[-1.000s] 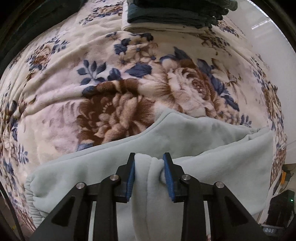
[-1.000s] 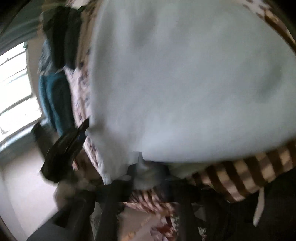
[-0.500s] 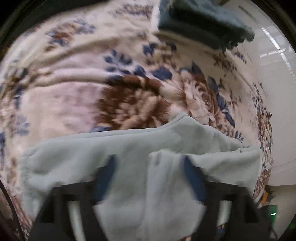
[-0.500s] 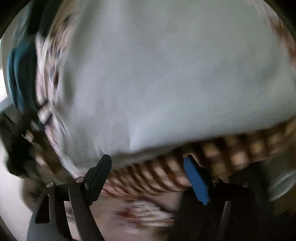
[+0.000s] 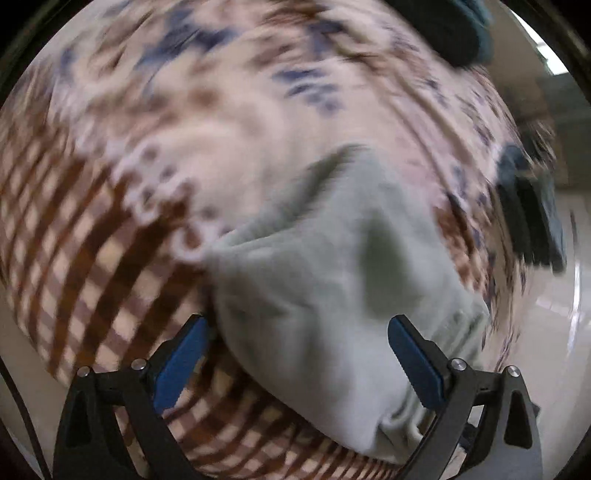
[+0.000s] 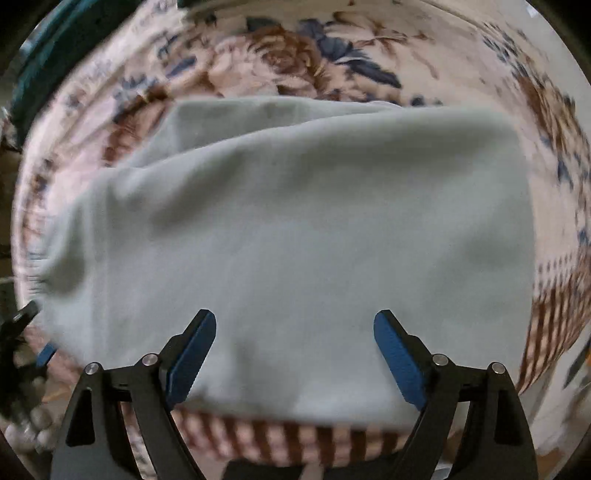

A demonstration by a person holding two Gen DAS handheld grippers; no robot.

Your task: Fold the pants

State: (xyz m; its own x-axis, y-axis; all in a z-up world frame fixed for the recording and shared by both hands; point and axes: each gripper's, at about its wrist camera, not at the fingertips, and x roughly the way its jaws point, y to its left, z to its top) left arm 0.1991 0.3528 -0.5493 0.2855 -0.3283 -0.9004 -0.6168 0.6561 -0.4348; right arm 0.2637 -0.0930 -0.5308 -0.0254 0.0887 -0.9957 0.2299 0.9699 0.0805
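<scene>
The pale green pants (image 6: pixel 295 221) lie folded on the floral blanket (image 6: pixel 295 59), a broad flat rectangle in the right wrist view. My right gripper (image 6: pixel 294 350) hovers over their near edge, its jaws opening, the blue pads clear of the cloth. In the blurred left wrist view one end of the pants (image 5: pixel 332 277) lies bunched near the blanket's checked border. My left gripper (image 5: pixel 299 360) is above that end, jaws opening wide, with cloth seen between the pads but not pinched.
A stack of dark folded clothes (image 5: pixel 443 29) sits at the far side of the blanket (image 5: pixel 221 110), and more dark garments (image 5: pixel 528 221) lie at its right edge. Teal cloth (image 6: pixel 40 66) shows at the upper left. Pale floor (image 5: pixel 554 314) lies beyond the bed edge.
Both grippers let go of the pale green pants and opened wide. The left one swung sideways and rolled; the right one turned to look straight down on the folded pants.
</scene>
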